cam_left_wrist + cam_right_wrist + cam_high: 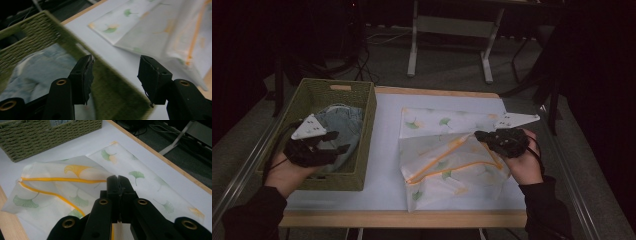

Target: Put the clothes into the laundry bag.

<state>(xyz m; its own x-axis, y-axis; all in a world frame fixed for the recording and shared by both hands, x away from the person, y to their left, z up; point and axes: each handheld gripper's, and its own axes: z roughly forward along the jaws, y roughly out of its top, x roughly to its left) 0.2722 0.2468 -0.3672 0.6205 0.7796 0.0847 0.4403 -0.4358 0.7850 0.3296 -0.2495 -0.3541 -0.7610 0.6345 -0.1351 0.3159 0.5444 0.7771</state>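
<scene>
A green woven basket (363, 131) stands at the table's left with a pale blue denim garment (343, 121) lying in it. My left gripper (341, 141) hovers over the basket's near right part, open, with nothing between its jaws. In the left gripper view the basket's rim (30, 32) and the denim (37, 70) lie below the open left gripper (115, 62). A sheer white mesh bag (447, 165) with ginkgo leaves and an orange zipper lies at the right. My right gripper (480, 135) is shut on its raised upper layer; the shut right gripper (118, 178) has fabric pinched between its jaws.
The white tabletop (384, 150) has a wooden front edge (402, 218). Metal rails run along both sides. A desk frame (449, 30) stands on the floor beyond the table. Bare tabletop lies between basket and bag.
</scene>
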